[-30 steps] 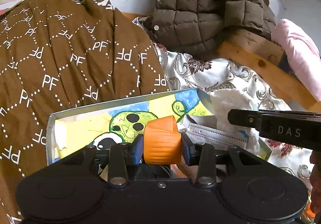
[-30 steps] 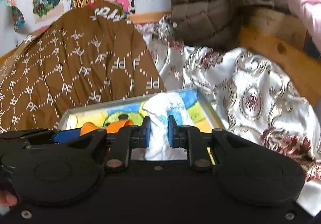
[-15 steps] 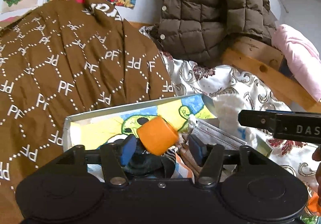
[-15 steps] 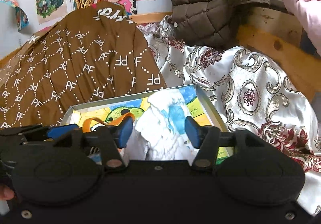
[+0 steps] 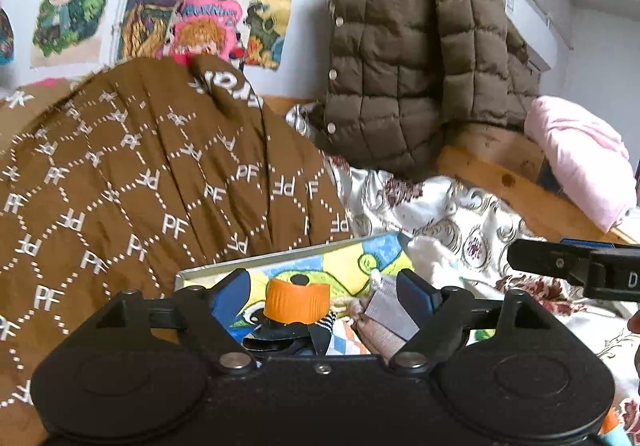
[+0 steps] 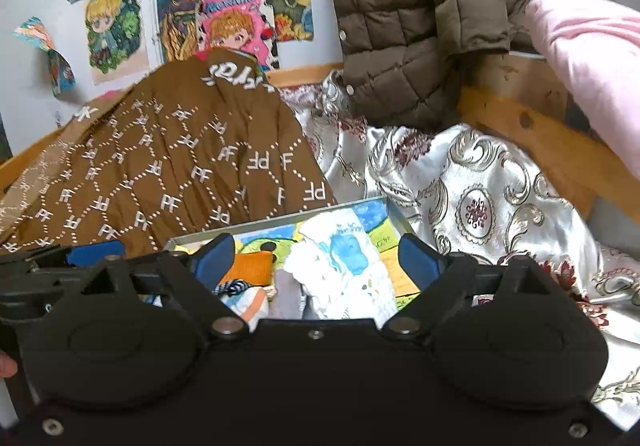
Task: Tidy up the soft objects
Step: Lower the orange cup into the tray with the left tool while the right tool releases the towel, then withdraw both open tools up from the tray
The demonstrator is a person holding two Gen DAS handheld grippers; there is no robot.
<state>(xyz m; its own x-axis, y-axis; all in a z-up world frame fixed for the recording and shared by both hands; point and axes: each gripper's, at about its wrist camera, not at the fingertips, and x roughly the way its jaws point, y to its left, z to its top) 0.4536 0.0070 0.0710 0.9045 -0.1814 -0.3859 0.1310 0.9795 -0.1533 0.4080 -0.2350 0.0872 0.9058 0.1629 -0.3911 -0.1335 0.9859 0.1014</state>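
Note:
A shallow box (image 5: 280,257) lined with a cartoon drawing lies on the bed. In it are an orange sock cuff (image 5: 298,302), a striped piece and a grey folded piece (image 5: 390,312). My left gripper (image 5: 323,286) hovers over the box with its jaws opening; the orange cuff lies between them, untouched. In the right wrist view, the white cloth with a blue print (image 6: 340,266) rests in the box (image 6: 280,223) beside the orange cuff (image 6: 252,266). My right gripper (image 6: 317,256) is also opening, its pads well clear of the cloth.
A brown quilt with white PF letters (image 5: 140,186) covers the bed's left side. A brown puffer jacket (image 5: 400,66) hangs behind. A silver floral spread (image 6: 480,198), a wooden bed rail (image 6: 540,138) and a pink cloth (image 6: 592,58) are on the right.
Both grippers went from shut to wide apart. The left let go of the orange cuff, the right of the white cloth. Both drew back and rose from the box.

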